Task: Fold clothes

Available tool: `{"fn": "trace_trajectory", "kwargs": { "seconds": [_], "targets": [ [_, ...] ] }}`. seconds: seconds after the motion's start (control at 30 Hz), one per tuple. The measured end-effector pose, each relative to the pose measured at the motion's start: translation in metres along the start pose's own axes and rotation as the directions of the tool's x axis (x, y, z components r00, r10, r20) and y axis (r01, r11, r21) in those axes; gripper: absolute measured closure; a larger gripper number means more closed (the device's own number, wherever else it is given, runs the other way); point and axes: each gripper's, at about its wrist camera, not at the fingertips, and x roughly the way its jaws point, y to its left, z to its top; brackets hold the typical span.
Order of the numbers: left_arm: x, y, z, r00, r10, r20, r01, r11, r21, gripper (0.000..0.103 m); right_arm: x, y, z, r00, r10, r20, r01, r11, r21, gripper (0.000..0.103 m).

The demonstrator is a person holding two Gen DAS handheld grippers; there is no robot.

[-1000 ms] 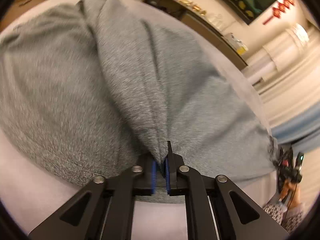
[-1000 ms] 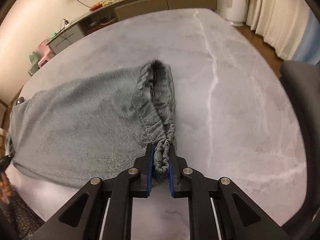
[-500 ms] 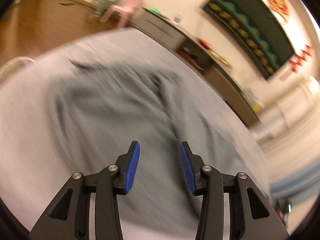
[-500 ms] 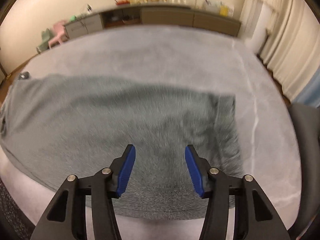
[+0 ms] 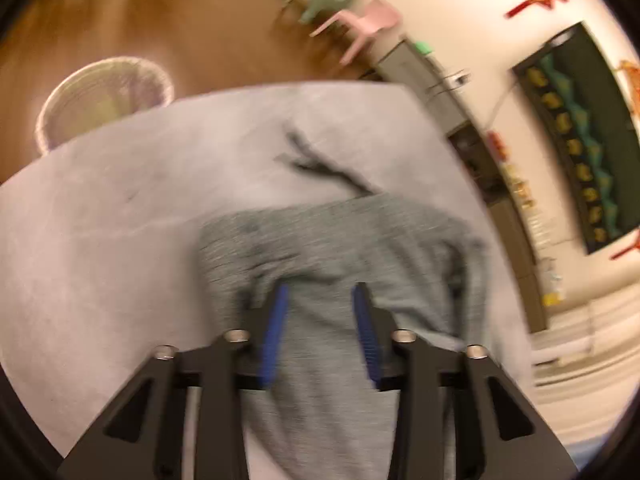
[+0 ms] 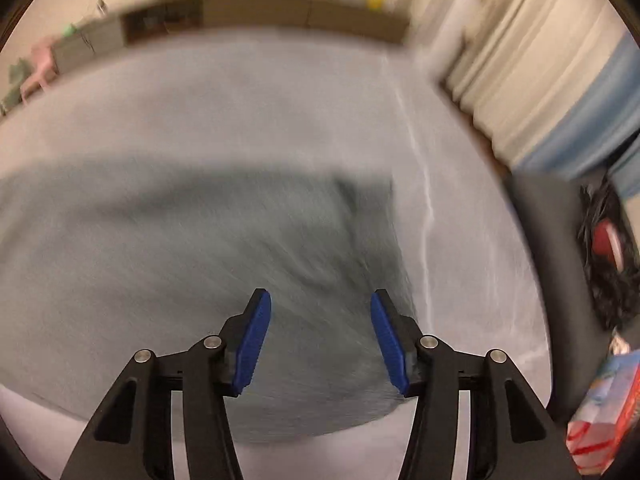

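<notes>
A grey knit garment [image 5: 344, 248] lies on the pale marble table [image 5: 100, 208], with a dark drawstring [image 5: 320, 164] trailing from its far end. My left gripper [image 5: 320, 300] is open and empty, hovering above the garment's rumpled end. In the right wrist view the garment [image 6: 160, 260] lies spread flat, its right edge folded back. My right gripper [image 6: 320, 308] is open and empty above that edge. Both views are blurred by motion.
A round bin [image 5: 104, 100] stands on the wooden floor beyond the table's far edge. A dark chair [image 6: 560, 260] sits by the table's right side, with a colourful bag [image 6: 600, 412] beside it. Cabinets [image 6: 248, 12] line the far wall.
Both grippers let go of the garment and opened. The garment dropped flat onto the table. Both grippers have since lifted and swung, the left toward the drawstring end.
</notes>
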Motion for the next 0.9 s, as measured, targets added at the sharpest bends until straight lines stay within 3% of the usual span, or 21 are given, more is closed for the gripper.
{"fn": "trace_trajectory", "kwargs": {
  "seconds": [0.07, 0.1, 0.17, 0.23, 0.3, 0.37, 0.47, 0.53, 0.63, 0.7, 0.73, 0.8, 0.83, 0.87, 0.9],
  "targets": [
    [0.005, -0.015, 0.007, 0.998, -0.052, -0.019, 0.052, 0.998, 0.032, 0.059, -0.039, 0.038, 0.012, 0.995, 0.062, 0.084, -0.06, 0.998, -0.024, 0.046],
    [0.013, -0.023, 0.012, 0.996, -0.076, -0.047, 0.078, 0.996, 0.045, 0.058, -0.057, 0.073, 0.018, 0.985, 0.145, 0.097, -0.138, 0.988, -0.076, 0.044],
    [0.029, -0.036, 0.019, 0.988, -0.113, -0.109, 0.121, 0.99, 0.072, 0.058, -0.09, 0.137, 0.024, 0.948, 0.303, 0.1, -0.284, 0.944, -0.168, 0.039],
    [0.044, -0.04, 0.02, 0.985, -0.079, -0.153, 0.096, 0.99, 0.102, 0.058, -0.115, 0.225, 0.038, 0.877, 0.478, 0.049, -0.45, 0.852, -0.267, 0.038],
    [0.057, -0.026, 0.018, 0.987, 0.023, -0.161, -0.008, 0.996, 0.091, 0.058, -0.128, 0.292, 0.038, 0.818, 0.575, -0.001, -0.544, 0.774, -0.323, 0.036],
    [0.058, -0.015, 0.02, 0.987, 0.012, -0.16, -0.003, 0.998, 0.058, 0.062, -0.133, 0.381, 0.048, 0.76, 0.647, -0.067, -0.621, 0.692, -0.368, 0.034],
    [0.054, -0.011, 0.024, 0.987, -0.013, -0.158, 0.021, 0.998, 0.052, 0.059, -0.117, 0.467, 0.066, 0.751, 0.648, -0.125, -0.639, 0.667, -0.384, 0.034],
    [0.05, -0.011, 0.026, 0.987, -0.039, -0.159, 0.048, 0.998, 0.048, 0.058, -0.093, 0.514, 0.071, 0.763, 0.624, -0.171, -0.636, 0.675, -0.375, 0.034],
    [0.045, -0.008, 0.034, 0.983, -0.101, -0.153, 0.106, 0.994, 0.02, 0.057, -0.047, 0.549, 0.074, 0.776, 0.579, -0.25, -0.63, 0.693, -0.351, 0.034],
    [0.042, -0.006, 0.041, 0.981, -0.135, -0.14, 0.138, 0.99, 0.009, 0.057, -0.036, 0.554, 0.073, 0.771, 0.572, -0.281, -0.637, 0.684, -0.357, 0.064],
    [0.038, -0.003, 0.043, 0.98, -0.151, -0.131, 0.152, 0.988, 0.002, 0.057, -0.04, 0.557, 0.074, 0.752, 0.595, -0.284, -0.659, 0.661, -0.359, 0.089],
    [0.033, 0.002, 0.048, 0.979, -0.173, -0.112, 0.172, 0.985, -0.013, 0.057, -0.049, 0.562, 0.077, 0.712, 0.639, -0.291, -0.7, 0.615, -0.362, 0.092],
    [0.03, 0.005, 0.051, 0.979, -0.178, -0.099, 0.177, 0.984, -0.026, 0.057, -0.067, 0.563, 0.072, 0.678, 0.682, -0.274, -0.729, 0.575, -0.371, 0.094],
    [0.028, 0.01, 0.054, 0.979, -0.187, -0.083, 0.184, 0.982, -0.047, 0.057, -0.083, 0.567, 0.067, 0.633, 0.727, -0.267, -0.764, 0.529, -0.37, 0.094],
    [0.025, 0.016, 0.057, 0.978, -0.2, -0.064, 0.195, 0.978, -0.076, 0.057, -0.107, 0.567, 0.054, 0.566, 0.776, -0.279, -0.807, 0.453, -0.379, 0.094]
  ]
}}
